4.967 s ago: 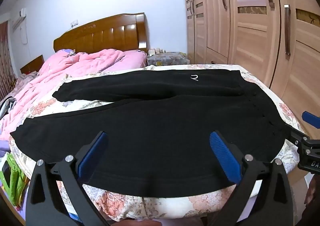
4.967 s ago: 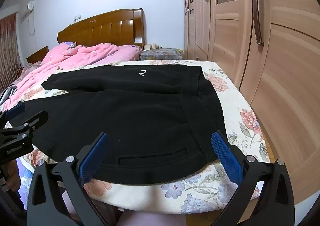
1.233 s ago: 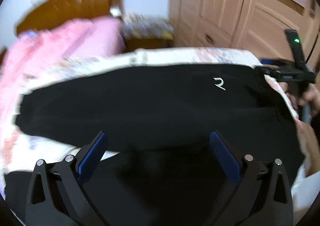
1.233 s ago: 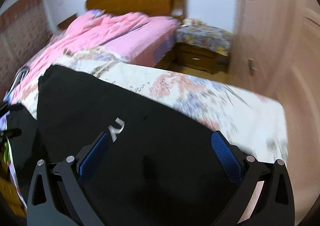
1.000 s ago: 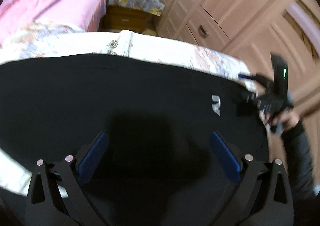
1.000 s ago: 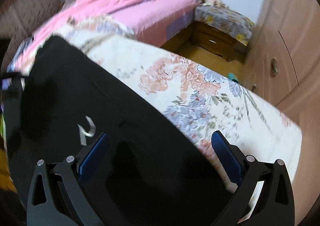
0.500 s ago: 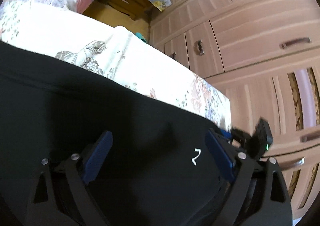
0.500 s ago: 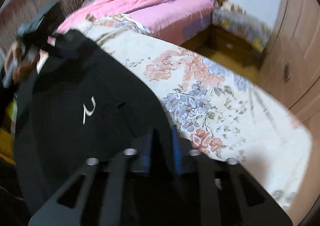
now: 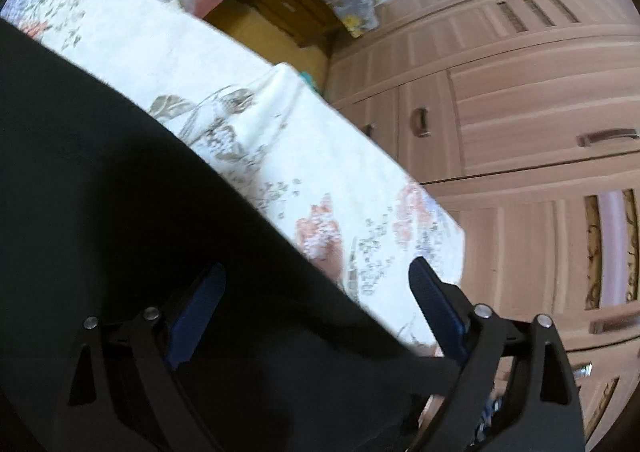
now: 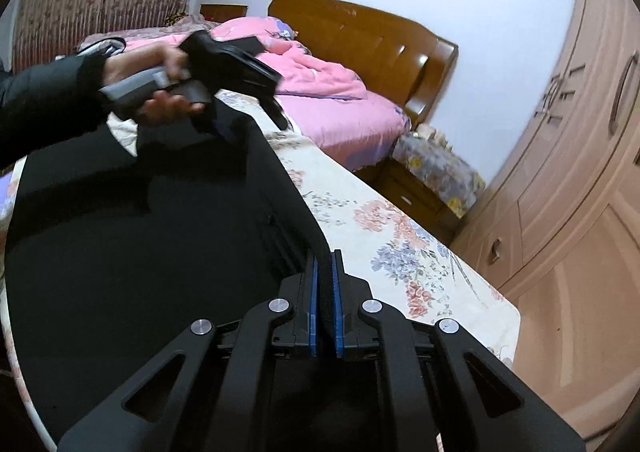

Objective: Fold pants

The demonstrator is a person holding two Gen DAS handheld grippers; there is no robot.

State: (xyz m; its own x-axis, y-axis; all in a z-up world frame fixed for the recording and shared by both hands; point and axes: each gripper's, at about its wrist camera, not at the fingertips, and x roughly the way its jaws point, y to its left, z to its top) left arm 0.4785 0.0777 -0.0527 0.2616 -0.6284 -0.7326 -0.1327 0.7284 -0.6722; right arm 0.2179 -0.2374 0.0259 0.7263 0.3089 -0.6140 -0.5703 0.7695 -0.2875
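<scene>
A floral bedsheet point(image 10: 384, 228) covers the bed, beside a wooden wardrobe point(image 9: 520, 124) and pink quilt point(image 10: 320, 92). Black pants point(image 10: 140, 244) lie spread across the sheet. The right gripper point(image 10: 324, 272) is clenched on their edge. The left gripper point(image 9: 316, 292), jaws closing but still wide, straddles the pants' edge without pinching it.

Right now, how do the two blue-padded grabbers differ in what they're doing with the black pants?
The right gripper is clamped on an edge of the black pants; the left gripper has nothing pinched. The right one's jaws sit nearly together; the left's stand well apart and have just been closing, with cloth lying under them. Both have blue pads and work at the pants' edge above the floral bedspread.
</scene>
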